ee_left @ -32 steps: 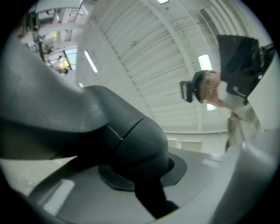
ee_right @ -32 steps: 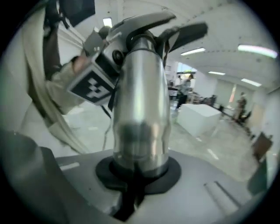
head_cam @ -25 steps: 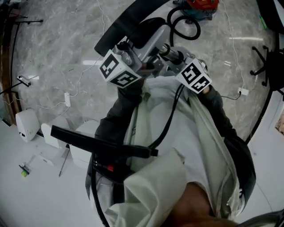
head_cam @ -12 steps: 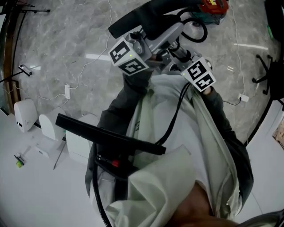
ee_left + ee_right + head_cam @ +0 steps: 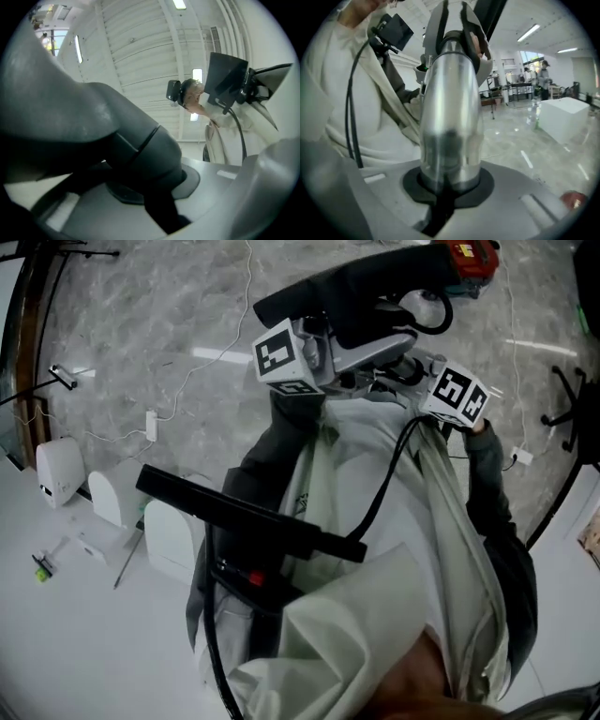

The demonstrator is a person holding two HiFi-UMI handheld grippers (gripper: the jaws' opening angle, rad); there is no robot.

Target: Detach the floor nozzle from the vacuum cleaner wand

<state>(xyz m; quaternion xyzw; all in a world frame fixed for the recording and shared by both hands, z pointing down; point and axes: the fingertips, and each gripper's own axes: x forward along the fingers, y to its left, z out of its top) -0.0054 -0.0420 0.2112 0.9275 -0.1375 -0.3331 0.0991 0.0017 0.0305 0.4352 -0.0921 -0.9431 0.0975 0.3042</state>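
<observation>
**Both clamps loaded, one on each side of the joint**

Head view: I see the floor nozzle (image 5: 352, 282) held up over the marble floor (image 5: 141, 343), beyond both marker cubes. It is dark, and its long axis runs from lower left to upper right across the top of the frame. The left gripper (image 5: 314, 352) reaches up under it. The right gripper (image 5: 441, 385) sits just beside it on the right, above the cream jacket (image 5: 375, 549). A black hose loop (image 5: 427, 307) lies behind the nozzle's right end. The red vacuum body (image 5: 466, 254) is cut off by the top edge. Two white units (image 5: 58, 472) stand on the floor at far left.

Left gripper view: The jaws are clenched on the nozzle's dark grey neck. The neck fills the left half of the frame and slants down from upper left into the grip. The camera points upward, so ceiling panels are behind it.

Right gripper view: The jaws are clamped round the silver wand (image 5: 450, 103). Its long axis runs straight away from the lens, up the middle of the frame. The far end enters a pale fitting (image 5: 440, 18). I cannot tell whether the joint there is seated or parted. A white box (image 5: 565, 115) stands on the floor at right.
</observation>
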